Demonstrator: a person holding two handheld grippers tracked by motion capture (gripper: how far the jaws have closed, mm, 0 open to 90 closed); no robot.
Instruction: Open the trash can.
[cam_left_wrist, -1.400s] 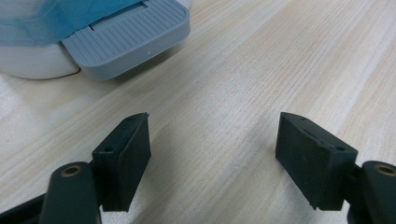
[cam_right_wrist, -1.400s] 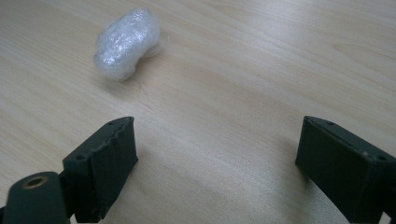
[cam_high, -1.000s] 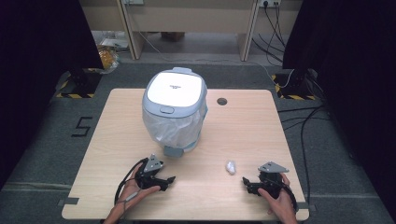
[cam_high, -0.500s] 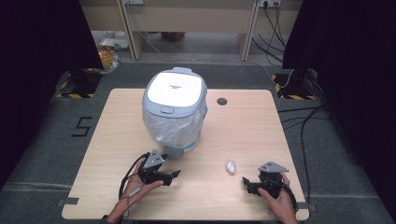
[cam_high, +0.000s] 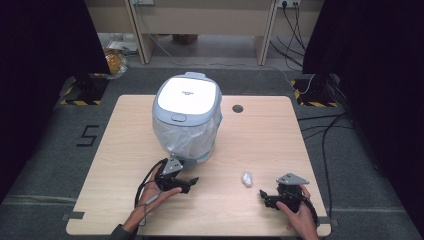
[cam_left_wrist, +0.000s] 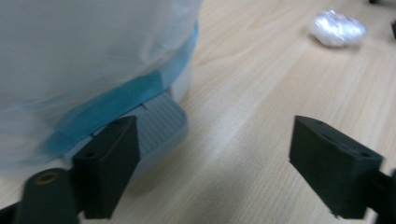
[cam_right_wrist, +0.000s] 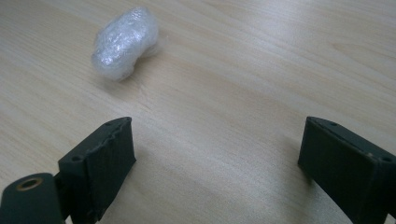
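A grey pedal bin (cam_high: 186, 116) with a white lid and a plastic liner stands on the wooden table (cam_high: 260, 150). Its grey foot pedal (cam_left_wrist: 161, 123) pokes out at the base, just ahead of my left gripper (cam_high: 189, 183), which is open with nothing between its jaws. A small crumpled ball of clear plastic wrap (cam_high: 246, 179) (cam_right_wrist: 123, 43) (cam_left_wrist: 337, 29) lies on the table between the two grippers. My right gripper (cam_high: 266, 197) (cam_right_wrist: 229, 172) rests near the front right edge, open and empty, a short way from the ball.
A round cable hole (cam_high: 237, 108) sits in the table behind the bin. Cables (cam_high: 320, 125) trail over the floor at the right. A desk frame (cam_high: 200, 25) stands beyond the table.
The left gripper has moved forward and a little to the right, closer to the bin's base. The right gripper has hardly moved.
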